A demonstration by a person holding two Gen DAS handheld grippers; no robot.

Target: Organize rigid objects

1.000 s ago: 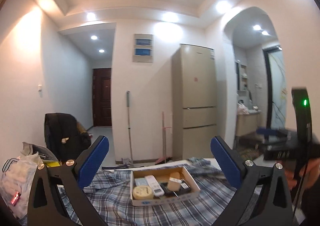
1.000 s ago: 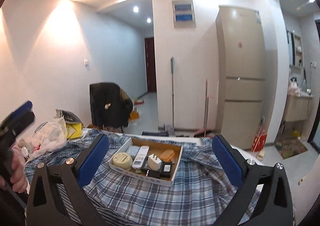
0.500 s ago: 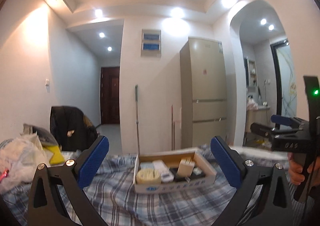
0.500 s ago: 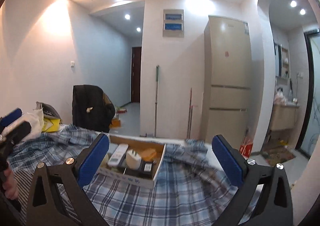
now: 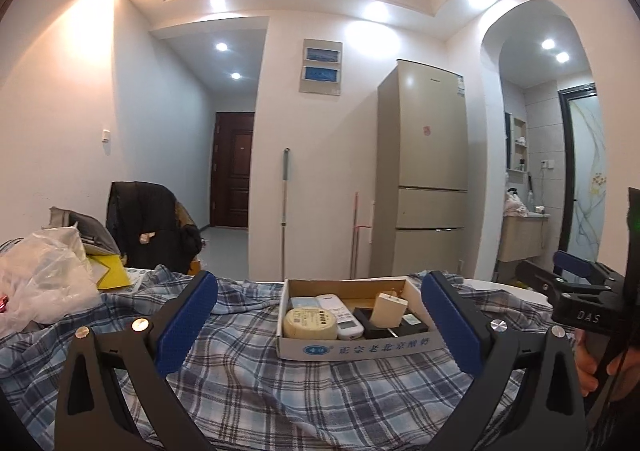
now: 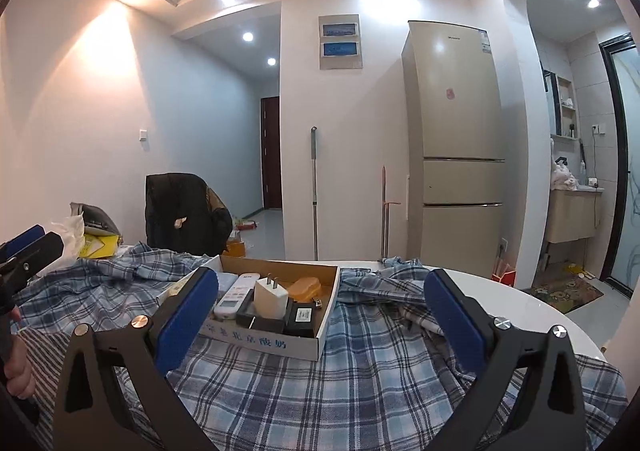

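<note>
Plainly, in the left wrist view the left claw (image 5: 320, 321) is spread wide, its two blue pads (image 5: 186, 321) far apart and pinching nothing, touching nothing. Straight ahead, between the pads, a shallow cardboard box (image 5: 352, 349) rests on a blue plaid cloth (image 5: 280, 391) that covers the worktop (image 5: 480, 283). Inside the box, nearest the left pad, lies a round pale tin (image 5: 310, 323); just beside it is a white remote (image 5: 340, 315), then a white plug adapter (image 5: 390, 309) standing on a black block (image 5: 390, 327). Off beyond the right pad, the right claw (image 5: 576, 271) shows from the side, gripped by a hand (image 5: 592, 371). Beyond the left pad sit a clear plastic bag (image 5: 44, 279) and a yellow packet (image 5: 110, 271).

Next, the right wrist view: the right claw (image 6: 320, 321) is likewise spread wide and empty, in contact with nothing. The box (image 6: 280, 343) lies ahead, nearer the left pad (image 6: 186, 321), which overlaps its near corner in the view. The remote (image 6: 236, 295), the adapter (image 6: 272, 299), an orange object (image 6: 306, 287) and black blocks (image 6: 304, 317) are inside. Beyond the left pad the left claw (image 6: 30, 247) juts in, a hand (image 6: 18, 371) below it. Ahead of the right pad, bare white worktop (image 6: 540, 315) shows past the cloth (image 6: 340, 391).
</note>
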